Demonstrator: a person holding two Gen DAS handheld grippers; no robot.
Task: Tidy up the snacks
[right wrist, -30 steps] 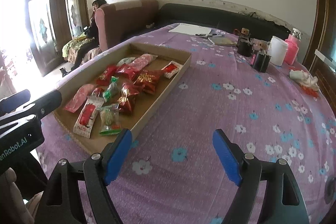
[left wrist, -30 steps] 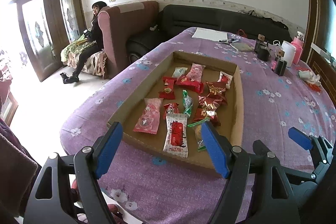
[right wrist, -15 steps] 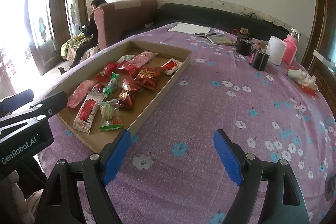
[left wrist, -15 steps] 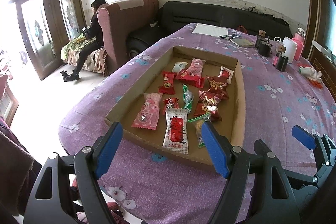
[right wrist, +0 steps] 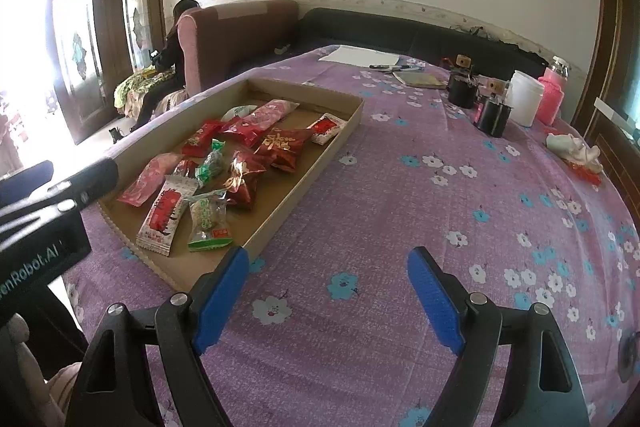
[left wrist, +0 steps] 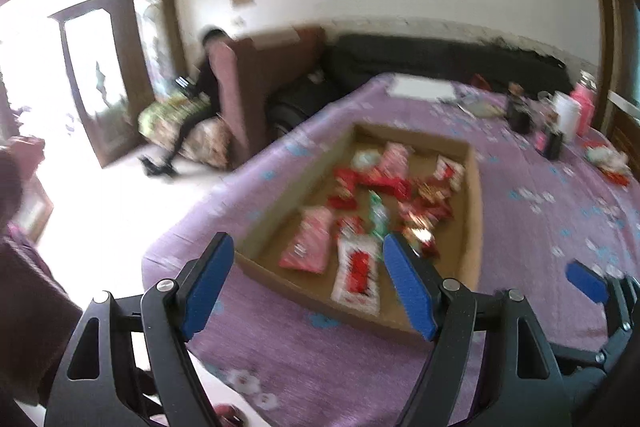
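A shallow cardboard tray (right wrist: 304,181) lies on the purple flowered tablecloth and holds several wrapped snacks. Among them are a white-and-red packet (right wrist: 166,213), a green packet (right wrist: 208,223), a pink packet (right wrist: 146,179) and red packets (right wrist: 284,145). My left gripper (left wrist: 307,241) hovers before the tray's (left wrist: 474,207) near edge. Its jaws are opening, with nothing between them, and its view is blurred. My right gripper (right wrist: 328,253) stands open and empty over bare cloth, right of the tray's near corner.
At the table's far right stand black cups (right wrist: 494,115), a white jar (right wrist: 524,103) and a pink bottle (right wrist: 554,95), with a crumpled tissue (right wrist: 574,151) nearby. Paper (right wrist: 360,57) and pens lie at the back. A person (right wrist: 176,39) sits by an armchair, left of the table.
The left gripper has tipped up a little, so the tray sits lower in its view, which is now blurred. The right gripper has stayed still.
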